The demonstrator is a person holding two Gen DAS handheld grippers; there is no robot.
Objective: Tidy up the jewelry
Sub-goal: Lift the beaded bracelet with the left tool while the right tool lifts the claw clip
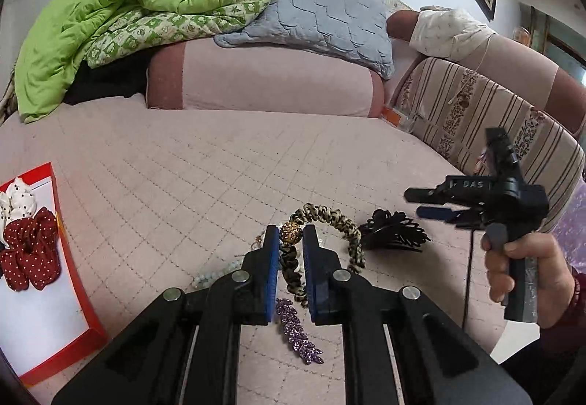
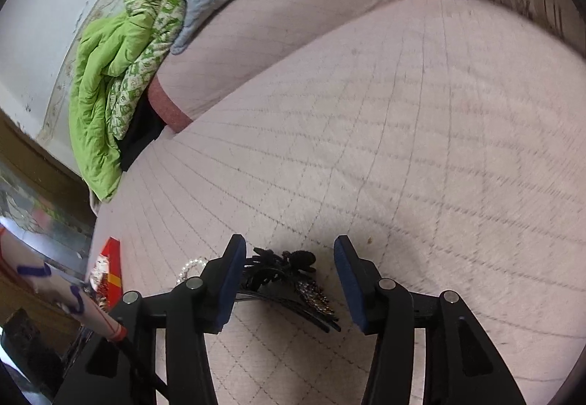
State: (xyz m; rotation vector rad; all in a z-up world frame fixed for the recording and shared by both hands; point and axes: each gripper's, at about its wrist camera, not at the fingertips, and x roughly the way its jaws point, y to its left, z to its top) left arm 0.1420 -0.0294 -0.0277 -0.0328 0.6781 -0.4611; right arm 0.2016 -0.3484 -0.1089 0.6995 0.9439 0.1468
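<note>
- left wrist view: nearest me, my left gripper (image 1: 289, 240) has its blue pads narrowly apart with a leopard-print headband (image 1: 338, 222) running up between them; a gold studded ball on the band sits right between the tips, though i cannot tell whether the pads touch it.
- a purple sparkly hair clip (image 1: 298, 331) lies on the quilted bed cover (image 1: 183, 167) just below the pads, and pale beads (image 1: 214, 275) lie to the left of them.
- a black claw clip (image 1: 393, 231) rests just right of the headband.
- a red-edged box (image 1: 60, 214) at far left holds a red dotted bow (image 1: 31, 253) and a white dotted one.
- the right gripper (image 1: 414, 203), held in a hand (image 1: 527, 266), hovers above the claw clip, fingers slightly parted.
- right wrist view (blurred): my right gripper (image 2: 289, 245) is spread wide, with the black claw clip (image 2: 285, 273) on the cover between the pads, touching neither clearly; white pearls (image 2: 190, 267) sit just left.
</note>
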